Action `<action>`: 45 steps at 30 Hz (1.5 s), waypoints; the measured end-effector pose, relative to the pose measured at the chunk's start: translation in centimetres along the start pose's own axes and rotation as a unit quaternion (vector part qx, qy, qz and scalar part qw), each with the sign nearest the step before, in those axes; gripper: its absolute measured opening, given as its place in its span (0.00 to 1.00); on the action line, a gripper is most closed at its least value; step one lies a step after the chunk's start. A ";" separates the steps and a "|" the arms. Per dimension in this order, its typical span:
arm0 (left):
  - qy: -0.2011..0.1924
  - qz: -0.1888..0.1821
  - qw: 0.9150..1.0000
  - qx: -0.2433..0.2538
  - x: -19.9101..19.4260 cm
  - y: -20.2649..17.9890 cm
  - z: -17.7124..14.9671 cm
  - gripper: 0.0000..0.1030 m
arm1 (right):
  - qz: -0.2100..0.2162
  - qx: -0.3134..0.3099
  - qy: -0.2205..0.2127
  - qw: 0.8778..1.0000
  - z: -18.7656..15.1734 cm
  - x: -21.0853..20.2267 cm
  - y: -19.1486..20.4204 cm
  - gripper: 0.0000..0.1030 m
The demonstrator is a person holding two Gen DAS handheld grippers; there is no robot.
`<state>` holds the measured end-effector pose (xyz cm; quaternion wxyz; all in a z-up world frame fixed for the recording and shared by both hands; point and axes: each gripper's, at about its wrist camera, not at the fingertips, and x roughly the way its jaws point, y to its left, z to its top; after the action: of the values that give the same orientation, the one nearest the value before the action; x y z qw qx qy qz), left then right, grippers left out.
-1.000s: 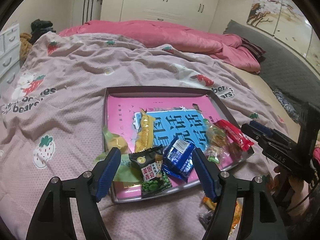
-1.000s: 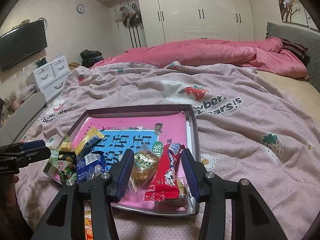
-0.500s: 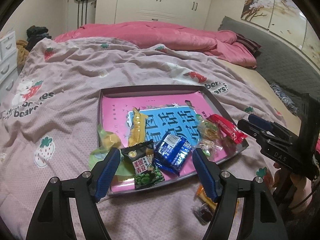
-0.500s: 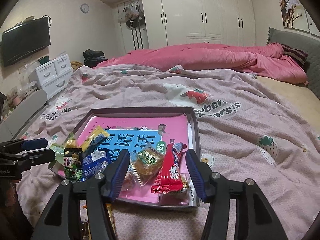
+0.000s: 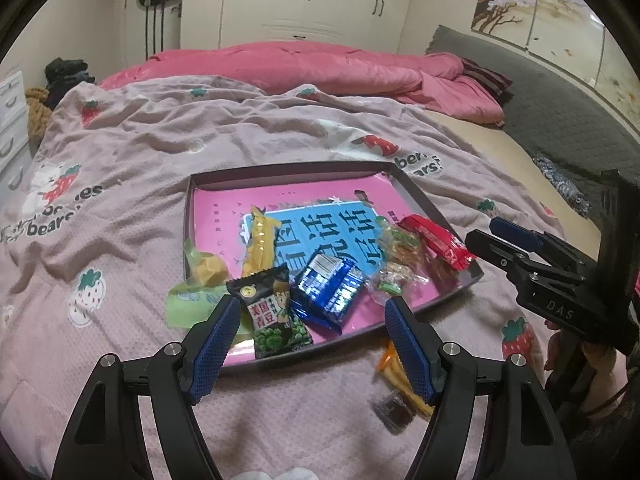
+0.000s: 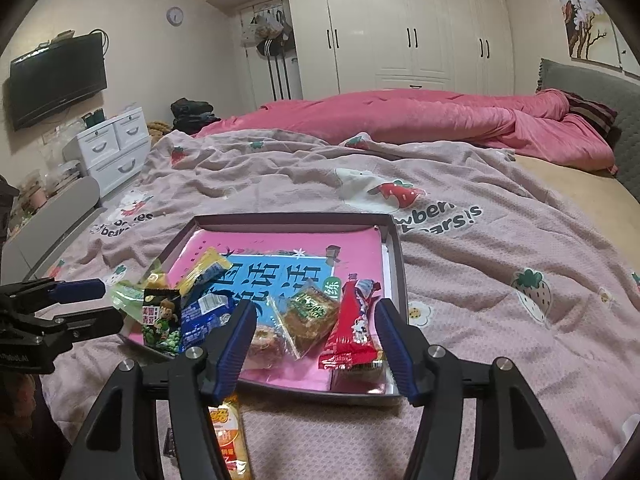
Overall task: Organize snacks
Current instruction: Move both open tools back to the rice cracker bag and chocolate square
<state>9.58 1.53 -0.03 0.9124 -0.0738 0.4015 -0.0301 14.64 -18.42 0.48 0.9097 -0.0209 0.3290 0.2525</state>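
Observation:
A dark tray [image 5: 288, 168] with a pink and blue lining lies on the strawberry blanket. In it lie a yellow bar [image 5: 260, 240], a green-pea packet [image 5: 276, 320], a blue packet [image 5: 328, 288], clear-wrapped cookies [image 6: 310, 312] and a red bar [image 6: 352, 328]. An orange packet [image 6: 226, 432] and a small dark packet [image 5: 394, 410] lie on the blanket in front of the tray. My left gripper [image 5: 312, 308] hangs open over the tray's near edge. My right gripper [image 6: 315, 308] is opening above the cookies and red bar, and its pads touch nothing.
A pale green wrapper [image 5: 188, 304] droops over the tray's left rim. A pink duvet [image 6: 420, 116] is heaped at the far side, with a grey headboard [image 5: 560, 120] on the right. White drawers [image 6: 116, 148] stand left of the bed. A hand [image 5: 560, 344] holds the right gripper.
Both grippers have drawn back from the tray, so the loose packets on the blanket come into view. The right jaws have spread wider around the red bar and cookies, which stay lying in the tray.

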 end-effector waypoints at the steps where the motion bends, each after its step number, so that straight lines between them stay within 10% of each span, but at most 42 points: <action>1: 0.000 0.000 1.000 0.002 -0.1 -0.1 -0.1 0.74 | 0.000 -0.001 -0.001 1.000 -0.1 -0.2 0.2 0.59; 45: 0.136 -0.054 0.986 0.074 2.4 -4.3 -5.4 0.74 | 0.009 -0.012 0.041 0.999 -2.7 -2.9 2.1 0.61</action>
<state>7.26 -3.58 -4.66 0.8493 -0.0227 0.5138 -0.1189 10.14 -18.46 0.39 0.8929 -0.0397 0.3630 0.2633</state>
